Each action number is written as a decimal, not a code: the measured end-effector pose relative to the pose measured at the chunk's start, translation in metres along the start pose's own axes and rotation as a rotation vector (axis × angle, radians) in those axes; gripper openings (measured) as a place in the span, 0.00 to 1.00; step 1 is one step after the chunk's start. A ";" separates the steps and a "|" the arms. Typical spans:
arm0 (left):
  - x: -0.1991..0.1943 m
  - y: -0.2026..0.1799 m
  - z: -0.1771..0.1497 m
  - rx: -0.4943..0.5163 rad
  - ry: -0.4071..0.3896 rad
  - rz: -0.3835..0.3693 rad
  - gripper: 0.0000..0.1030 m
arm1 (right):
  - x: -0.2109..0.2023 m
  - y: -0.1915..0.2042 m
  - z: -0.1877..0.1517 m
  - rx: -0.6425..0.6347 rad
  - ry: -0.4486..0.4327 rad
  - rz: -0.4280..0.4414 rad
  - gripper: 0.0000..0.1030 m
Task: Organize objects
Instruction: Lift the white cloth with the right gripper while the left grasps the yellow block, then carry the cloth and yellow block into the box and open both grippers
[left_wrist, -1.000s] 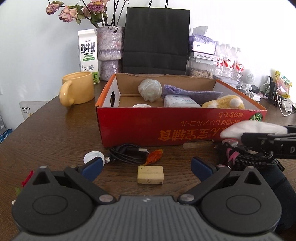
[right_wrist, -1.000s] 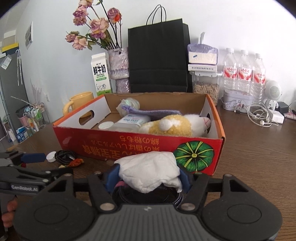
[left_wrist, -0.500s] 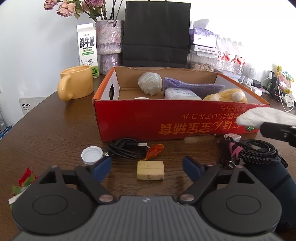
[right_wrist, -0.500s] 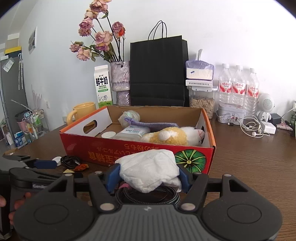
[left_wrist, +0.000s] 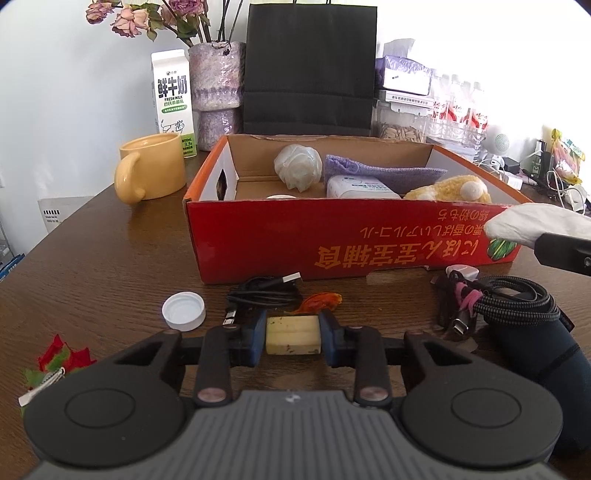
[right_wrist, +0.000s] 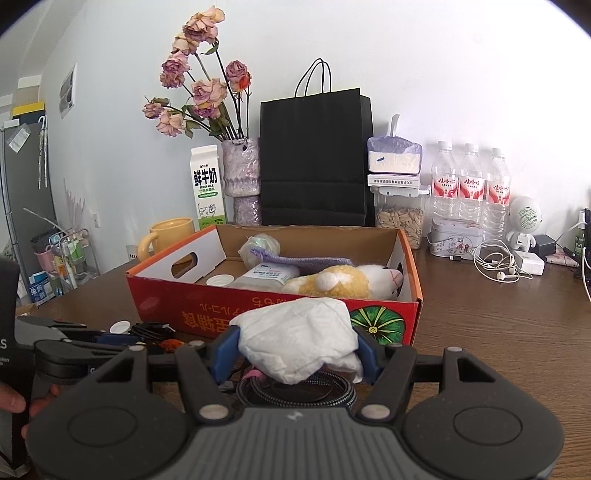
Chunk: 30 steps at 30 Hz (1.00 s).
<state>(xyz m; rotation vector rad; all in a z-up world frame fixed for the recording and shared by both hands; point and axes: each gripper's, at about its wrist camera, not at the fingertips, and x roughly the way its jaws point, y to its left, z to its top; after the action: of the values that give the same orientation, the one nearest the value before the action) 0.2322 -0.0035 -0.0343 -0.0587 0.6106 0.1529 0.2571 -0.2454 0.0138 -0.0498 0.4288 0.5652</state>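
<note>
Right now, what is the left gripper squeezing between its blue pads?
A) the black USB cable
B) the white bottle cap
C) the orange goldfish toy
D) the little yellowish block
D: in the left wrist view the left gripper has closed its pads on both ends of the yellowish block, while the white bottle cap, black USB cable and orange goldfish toy lie free on the table.

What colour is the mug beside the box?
Pale yellow; the mug shows best in the left wrist view.

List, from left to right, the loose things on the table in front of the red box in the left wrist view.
Red and green scrap → white bottle cap → black USB cable → yellowish block between the left gripper's pads → braided cable bundle.
</note>
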 end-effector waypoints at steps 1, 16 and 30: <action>-0.001 0.000 0.000 0.001 -0.005 0.000 0.30 | -0.001 0.000 0.000 0.000 -0.002 -0.001 0.62; -0.029 -0.007 -0.004 0.019 -0.115 -0.024 0.30 | -0.007 0.006 -0.004 -0.006 -0.019 -0.022 0.61; -0.056 -0.019 0.042 -0.013 -0.256 -0.060 0.30 | -0.012 0.018 0.026 -0.023 -0.095 -0.017 0.61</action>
<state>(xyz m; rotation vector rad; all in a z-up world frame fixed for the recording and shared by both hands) 0.2136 -0.0253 0.0328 -0.0683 0.3521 0.1041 0.2486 -0.2317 0.0438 -0.0482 0.3290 0.5531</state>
